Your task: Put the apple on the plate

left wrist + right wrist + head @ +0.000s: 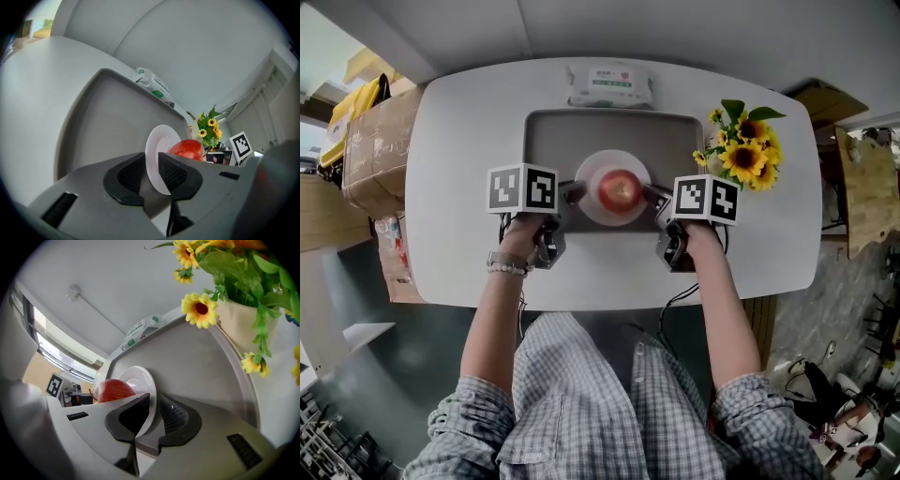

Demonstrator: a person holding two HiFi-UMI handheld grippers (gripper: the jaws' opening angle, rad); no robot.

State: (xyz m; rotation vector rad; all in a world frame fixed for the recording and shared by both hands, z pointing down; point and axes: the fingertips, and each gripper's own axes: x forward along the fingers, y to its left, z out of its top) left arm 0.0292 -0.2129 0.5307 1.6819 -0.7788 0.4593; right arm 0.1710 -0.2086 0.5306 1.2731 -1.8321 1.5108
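Note:
A red apple [620, 190] sits on a small white plate [613, 159] in the middle of a grey tray [553, 131]. My left gripper [572, 194] is at the plate's left rim and my right gripper [654, 197] at its right rim. In the left gripper view the plate [157, 150] edge stands between the jaws of the left gripper [151, 171], with a slit of room beside it and the apple [187, 149] beyond. In the right gripper view the plate [138, 378] rim lies between the jaws of the right gripper [154, 416], a thin gap showing; the apple [112, 390] is behind.
A pack of wipes [610, 84] lies behind the tray at the table's far edge. A pot of sunflowers [743, 150] stands right of the tray, close to my right gripper. A cardboard box [380, 141] sits off the table's left side.

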